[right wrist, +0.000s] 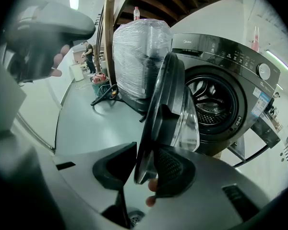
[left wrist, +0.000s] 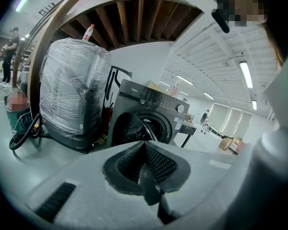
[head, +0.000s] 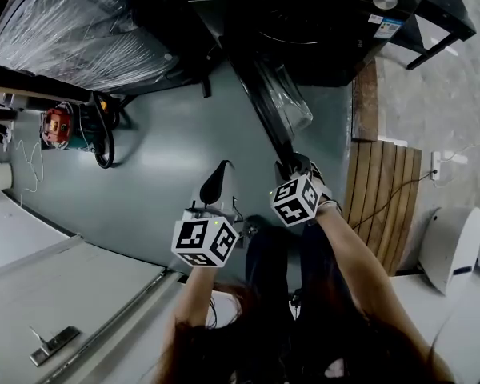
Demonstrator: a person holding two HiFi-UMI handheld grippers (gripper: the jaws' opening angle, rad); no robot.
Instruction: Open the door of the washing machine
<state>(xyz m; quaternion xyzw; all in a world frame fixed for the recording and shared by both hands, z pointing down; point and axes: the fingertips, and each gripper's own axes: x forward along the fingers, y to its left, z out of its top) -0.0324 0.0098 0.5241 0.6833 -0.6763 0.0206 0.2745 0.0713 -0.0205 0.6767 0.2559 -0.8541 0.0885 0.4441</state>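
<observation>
The dark washing machine [head: 328, 22] stands at the top of the head view, with its round door [head: 276, 106] swung out toward me. In the right gripper view the door's rim [right wrist: 168, 109] stands edge-on between the jaws of my right gripper [right wrist: 146, 169]. The jaws are open and a little slack shows at the left pad. The drum [right wrist: 213, 99] shows behind it. In the head view this gripper [head: 292, 166] sits at the door's near edge. My left gripper [head: 216, 184] hangs beside it to the left, shut and empty [left wrist: 144, 164], pointing at the machine [left wrist: 149, 119].
A plastic-wrapped appliance [head: 80, 30] stands left of the washer. A red and green canister with a black hose [head: 60, 126] sits on the floor at left. Wooden boards [head: 384, 198] and a white bin [head: 452, 246] lie at right. A person [left wrist: 9, 56] stands far off.
</observation>
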